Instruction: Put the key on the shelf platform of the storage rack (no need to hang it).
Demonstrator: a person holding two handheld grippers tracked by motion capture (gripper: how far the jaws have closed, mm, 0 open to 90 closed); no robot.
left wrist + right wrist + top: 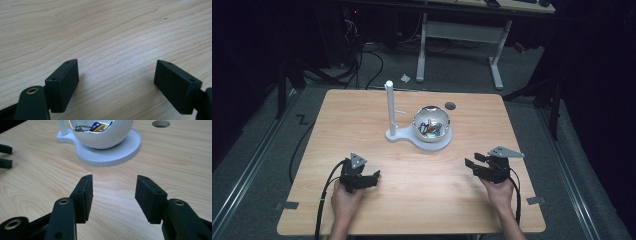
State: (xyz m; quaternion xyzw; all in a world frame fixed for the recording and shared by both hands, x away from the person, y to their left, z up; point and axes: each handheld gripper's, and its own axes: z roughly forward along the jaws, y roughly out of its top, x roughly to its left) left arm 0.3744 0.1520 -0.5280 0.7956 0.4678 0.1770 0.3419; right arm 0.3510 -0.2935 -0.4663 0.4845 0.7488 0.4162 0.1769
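Note:
A white bowl (431,123) with a shiny inside holds small coloured items, among them a blue and yellow piece (96,126). It rests on a flat white base (110,157) that also carries an upright white post (389,106). My left gripper (374,176) lies low over the wooden table (422,200) at the front left, open, with bare wood between its jaws (116,67). My right gripper (472,161) sits at the front right, open and holding nothing (113,185), pointing toward the bowl, which lies a short way ahead.
A round cable hole (450,105) sits in the tabletop behind the bowl. Beyond the table stand a white-legged desk (462,35) and floor cables (362,60). Black cables trail from both grippers toward the front edge.

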